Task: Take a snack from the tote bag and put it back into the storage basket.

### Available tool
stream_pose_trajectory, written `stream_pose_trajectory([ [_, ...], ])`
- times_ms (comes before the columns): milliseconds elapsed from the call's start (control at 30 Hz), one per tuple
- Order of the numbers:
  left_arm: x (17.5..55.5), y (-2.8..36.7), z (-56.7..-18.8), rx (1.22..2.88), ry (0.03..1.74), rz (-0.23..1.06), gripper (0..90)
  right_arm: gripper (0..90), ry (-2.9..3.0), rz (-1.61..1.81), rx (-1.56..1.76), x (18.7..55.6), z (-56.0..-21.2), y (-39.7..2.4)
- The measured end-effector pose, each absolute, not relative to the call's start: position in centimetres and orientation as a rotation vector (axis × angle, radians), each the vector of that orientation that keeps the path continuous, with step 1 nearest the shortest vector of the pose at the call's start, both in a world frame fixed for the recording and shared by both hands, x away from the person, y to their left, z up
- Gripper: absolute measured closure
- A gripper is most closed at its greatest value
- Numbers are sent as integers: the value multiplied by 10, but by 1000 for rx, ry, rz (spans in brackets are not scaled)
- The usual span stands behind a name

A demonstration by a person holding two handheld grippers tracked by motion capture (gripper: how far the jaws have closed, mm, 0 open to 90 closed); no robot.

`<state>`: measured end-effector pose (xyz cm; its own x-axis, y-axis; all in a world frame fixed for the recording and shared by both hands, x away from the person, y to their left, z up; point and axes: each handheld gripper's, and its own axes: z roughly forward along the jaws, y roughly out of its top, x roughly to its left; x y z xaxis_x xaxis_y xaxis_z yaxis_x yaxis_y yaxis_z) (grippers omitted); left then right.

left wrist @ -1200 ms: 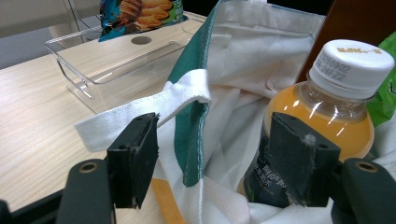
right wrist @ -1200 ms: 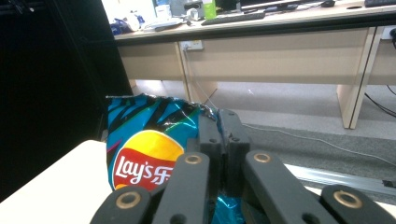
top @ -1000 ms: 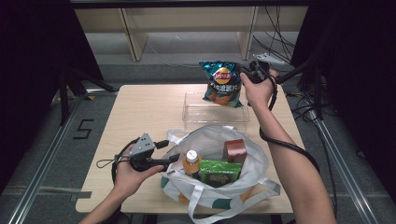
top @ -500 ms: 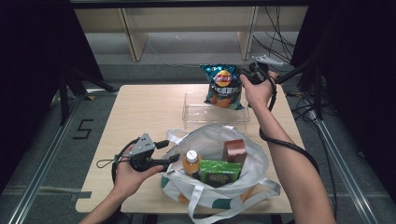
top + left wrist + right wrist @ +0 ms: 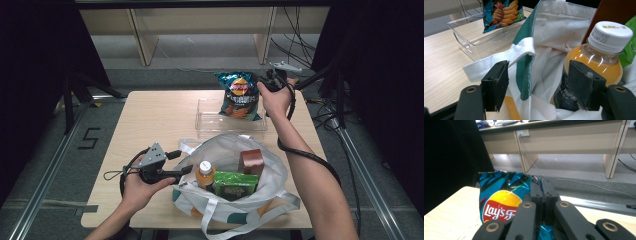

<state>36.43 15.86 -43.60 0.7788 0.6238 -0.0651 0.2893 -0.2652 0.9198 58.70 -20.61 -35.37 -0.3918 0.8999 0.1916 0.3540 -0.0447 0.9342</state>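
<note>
Blue Lay's chip bag [image 5: 501, 202] sits pinched in right claw [image 5: 541, 195]; left claw [image 5: 536, 85] gapes around tote rim [image 5: 524, 62].

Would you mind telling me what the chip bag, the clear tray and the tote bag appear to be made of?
Chip bag: glossy foil-like plastic film, going by its crinkles and sheen.
Clear tray: rigid transparent plastic, probably acrylic; the table shows through.
Tote bag: matte white woven cloth with green trim, likely canvas; it folds softly.

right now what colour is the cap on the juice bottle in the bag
White, clearest in the left gripper view: bottle cap.
</note>
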Motion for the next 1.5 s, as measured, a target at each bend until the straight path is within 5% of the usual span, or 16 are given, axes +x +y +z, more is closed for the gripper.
stream_pose_trajectory([
  [1167,365,158,-436,1867,688,375,327,853,1774,1326,1393,596,-373,-218],
  [1500,364,158,-436,1866,691,377,327,603,1768,1258,1357,594,-371,-220],
])
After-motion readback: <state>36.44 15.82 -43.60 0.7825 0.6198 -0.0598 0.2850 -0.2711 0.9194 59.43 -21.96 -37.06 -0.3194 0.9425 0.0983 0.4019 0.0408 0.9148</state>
